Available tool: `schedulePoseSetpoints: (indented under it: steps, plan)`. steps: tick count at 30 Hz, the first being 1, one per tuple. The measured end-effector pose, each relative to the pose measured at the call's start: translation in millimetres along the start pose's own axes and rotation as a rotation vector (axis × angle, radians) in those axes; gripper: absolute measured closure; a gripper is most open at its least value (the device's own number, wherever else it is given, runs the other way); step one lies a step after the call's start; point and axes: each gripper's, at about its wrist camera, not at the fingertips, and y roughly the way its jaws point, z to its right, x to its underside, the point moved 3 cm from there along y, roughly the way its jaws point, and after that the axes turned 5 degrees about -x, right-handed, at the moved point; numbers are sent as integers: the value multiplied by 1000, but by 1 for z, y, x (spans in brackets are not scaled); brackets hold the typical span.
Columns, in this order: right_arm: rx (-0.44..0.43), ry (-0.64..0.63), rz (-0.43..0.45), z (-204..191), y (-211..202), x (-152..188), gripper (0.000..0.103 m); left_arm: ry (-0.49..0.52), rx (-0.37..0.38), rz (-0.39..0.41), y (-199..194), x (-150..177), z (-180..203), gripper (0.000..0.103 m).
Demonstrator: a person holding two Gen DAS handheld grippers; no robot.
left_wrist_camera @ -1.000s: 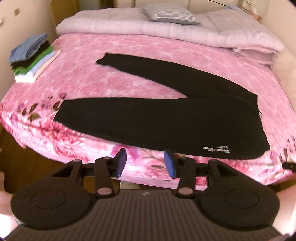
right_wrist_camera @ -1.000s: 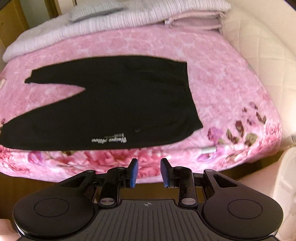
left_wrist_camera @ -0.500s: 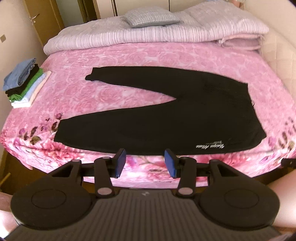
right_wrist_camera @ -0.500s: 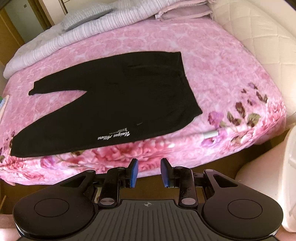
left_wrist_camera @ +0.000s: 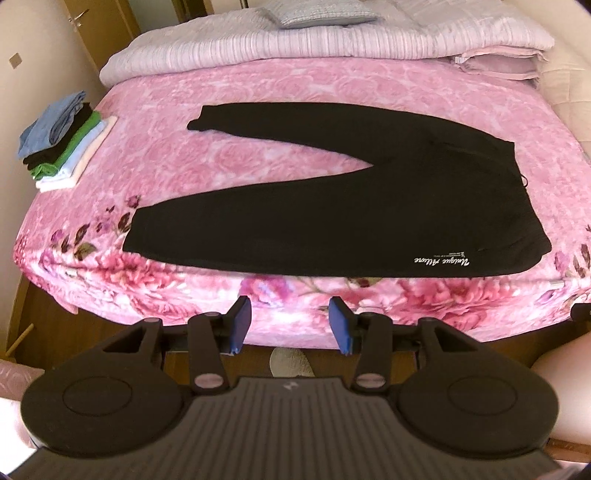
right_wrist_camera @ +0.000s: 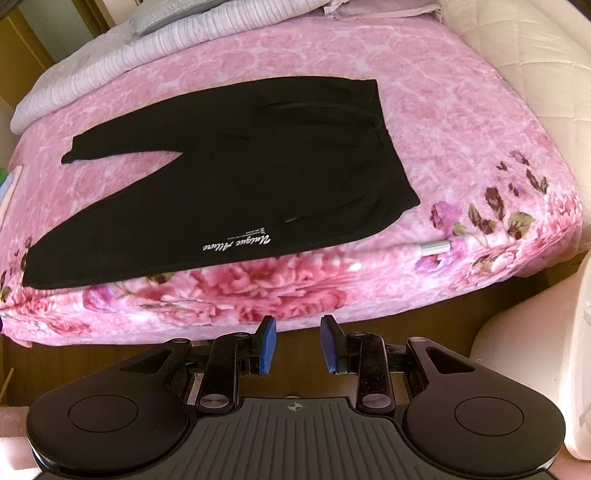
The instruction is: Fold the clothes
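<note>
Black trousers [left_wrist_camera: 332,218] lie flat on the pink floral bed [left_wrist_camera: 303,85], legs spread in a V toward the left, waistband at the right, white script logo near the front edge. They also show in the right wrist view [right_wrist_camera: 229,184]. My left gripper [left_wrist_camera: 290,325] is open and empty, held off the bed's front edge, below the near leg. My right gripper [right_wrist_camera: 294,341] is open and empty, also off the front edge, below the logo area.
A stack of folded clothes [left_wrist_camera: 62,140] sits at the bed's left edge. A folded quilt and pillow [left_wrist_camera: 325,33] lie at the bed's far side. A padded cream headboard [right_wrist_camera: 532,48] rises at the right. A small metal tube [right_wrist_camera: 436,246] lies near the front edge.
Both grippers have pulled back and turned, so the whole bed and trousers sit further away in view. The trousers have not moved. Both stay open.
</note>
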Motion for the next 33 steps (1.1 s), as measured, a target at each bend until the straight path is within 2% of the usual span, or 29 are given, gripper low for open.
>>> schedulePoseSetpoints:
  steps: [21, 33]
  plan:
    - [4, -99, 45, -36, -7, -7, 72, -21, -38, -22, -2, 7, -16, 61]
    - [-33, -173, 50, -64, -3, -12, 72, -61, -86, -37, -3, 12, -40, 61]
